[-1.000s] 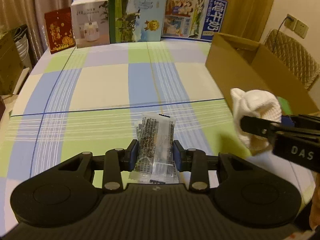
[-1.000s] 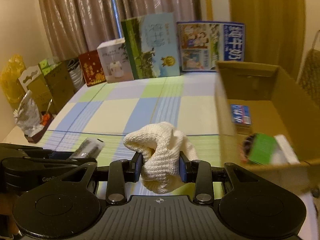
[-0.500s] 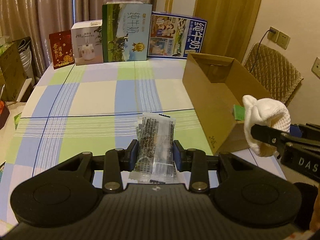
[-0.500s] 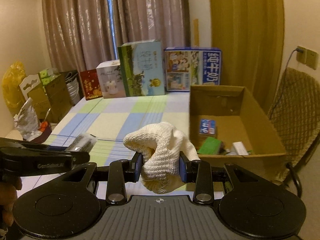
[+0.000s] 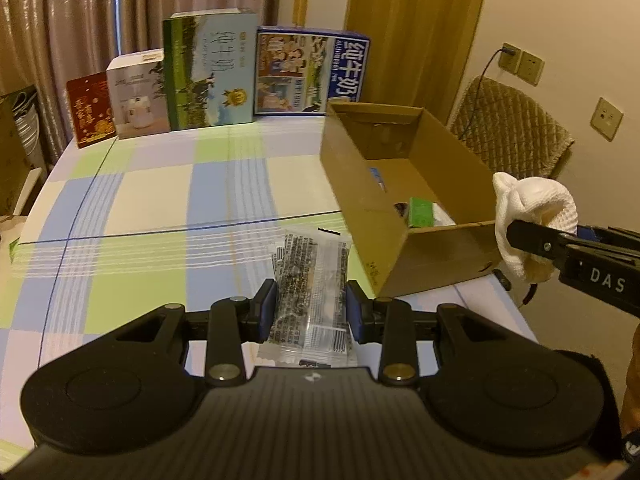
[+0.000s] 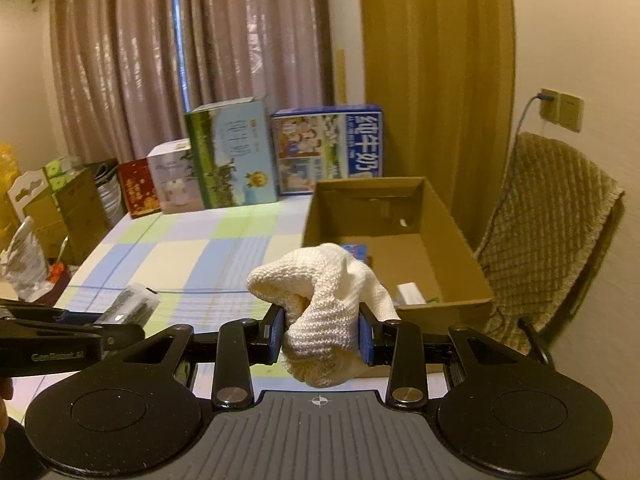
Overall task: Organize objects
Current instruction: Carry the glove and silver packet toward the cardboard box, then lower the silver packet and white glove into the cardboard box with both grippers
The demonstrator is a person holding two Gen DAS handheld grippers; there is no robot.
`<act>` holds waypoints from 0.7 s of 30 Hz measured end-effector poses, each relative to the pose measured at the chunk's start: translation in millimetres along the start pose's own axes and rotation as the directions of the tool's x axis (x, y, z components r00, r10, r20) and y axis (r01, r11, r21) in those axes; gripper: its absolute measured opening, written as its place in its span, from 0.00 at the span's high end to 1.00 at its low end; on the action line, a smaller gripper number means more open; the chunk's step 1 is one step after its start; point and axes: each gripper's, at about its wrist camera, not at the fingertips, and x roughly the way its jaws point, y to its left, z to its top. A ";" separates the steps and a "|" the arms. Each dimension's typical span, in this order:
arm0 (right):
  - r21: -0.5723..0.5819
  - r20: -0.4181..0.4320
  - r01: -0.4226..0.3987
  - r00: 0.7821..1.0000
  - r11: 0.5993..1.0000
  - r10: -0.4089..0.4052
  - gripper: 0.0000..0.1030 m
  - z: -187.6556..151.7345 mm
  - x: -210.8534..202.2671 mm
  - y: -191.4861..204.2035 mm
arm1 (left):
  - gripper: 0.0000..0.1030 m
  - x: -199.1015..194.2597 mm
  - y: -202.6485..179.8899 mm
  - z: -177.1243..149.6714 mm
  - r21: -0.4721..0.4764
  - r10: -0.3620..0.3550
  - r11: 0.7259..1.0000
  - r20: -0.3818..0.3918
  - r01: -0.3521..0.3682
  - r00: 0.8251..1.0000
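Nearest me, the left gripper is clenched on a clear crinkly plastic snack packet with dark print, held off the checked tablecloth, short of the open brown cardboard box and to its left. The right gripper pinches a bunched cream knitted cloth before the box's near wall, raised, probably to clear the rim. Inside the box lie a green packet, a small blue carton and a white item, so both loads look bound there. Beyond the box, printed cartons stand in a row.
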 end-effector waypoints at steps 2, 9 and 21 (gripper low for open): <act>0.007 0.003 0.014 1.000 1.000 -0.014 0.67 1.0 -2.0 -7.5 | 0.70 -0.4 -6.0 1.9 0.007 -0.010 1.000 0.004 0.010 1.000; 0.040 0.008 0.051 0.999 0.998 -0.052 0.67 3.1 -9.3 -30.4 | 0.70 2.5 -25.0 8.6 0.027 -0.039 0.999 0.007 0.039 0.999; 0.063 0.012 0.069 0.997 0.996 -0.070 0.67 5.4 -14.1 -48.1 | 0.70 7.4 -43.8 14.0 0.061 -0.048 0.997 0.008 0.048 0.999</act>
